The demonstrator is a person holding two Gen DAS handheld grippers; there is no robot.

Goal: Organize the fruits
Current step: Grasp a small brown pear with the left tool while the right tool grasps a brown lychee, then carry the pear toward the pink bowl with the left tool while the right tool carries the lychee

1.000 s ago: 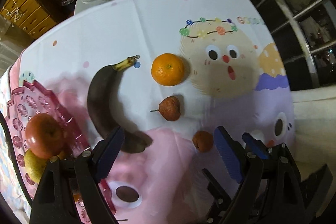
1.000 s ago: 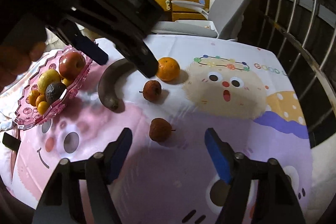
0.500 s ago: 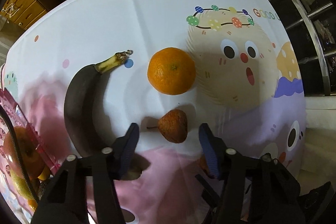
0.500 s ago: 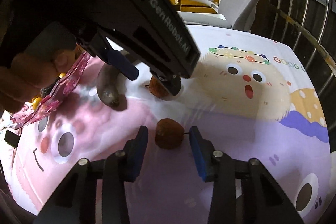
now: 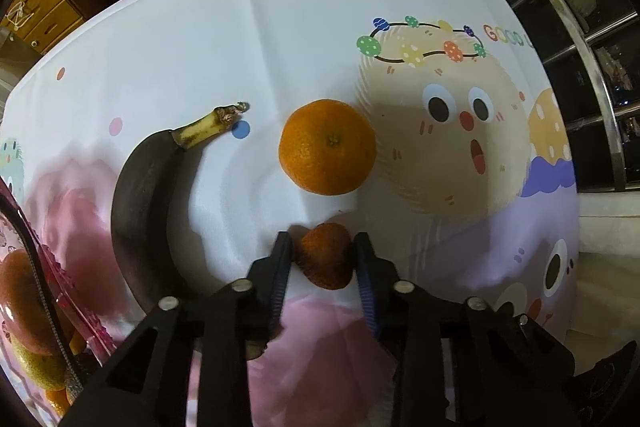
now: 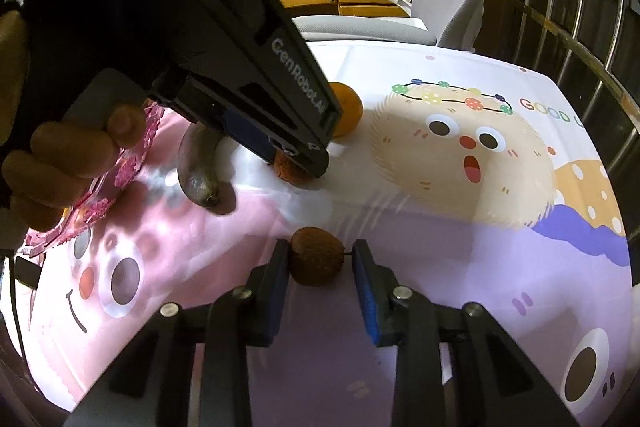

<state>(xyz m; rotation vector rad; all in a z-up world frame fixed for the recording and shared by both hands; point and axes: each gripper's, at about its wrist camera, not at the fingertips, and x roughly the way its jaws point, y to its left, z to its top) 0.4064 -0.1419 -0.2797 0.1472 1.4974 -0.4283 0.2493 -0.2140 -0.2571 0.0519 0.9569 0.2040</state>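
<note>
1. Lying at the far left of the left wrist view, the pink fruit tray (image 5: 60,279) already holds an apple (image 5: 18,291) and a yellow fruit (image 5: 36,363); judging by the task, this is where the loose fruit should end up.
2. Beside the tray, the blackened banana (image 5: 140,211) curves with its long axis running away from the camera, stem end far; it is untouched.
3. Centred in that view, the left gripper (image 5: 323,259) has both pads against a small wrinkled reddish fruit (image 5: 326,255), pinching it while it seems to sit on the worktop (image 5: 280,39). The tray lies to the left of this gripper, past the banana, so the carry will likely need a lift over or around the banana.
4. Just beyond the pinched fruit sits the orange (image 5: 328,147), free and apart from it.
5. Over in the right wrist view, the right gripper (image 6: 318,261) straddles a brown round fruit (image 6: 316,261): the left pad touches it, while the right pad meets only its thin stem, so this is a closing grasp and not yet a firm one.
6. Of the two, the left gripper is nearer the tray.
</note>
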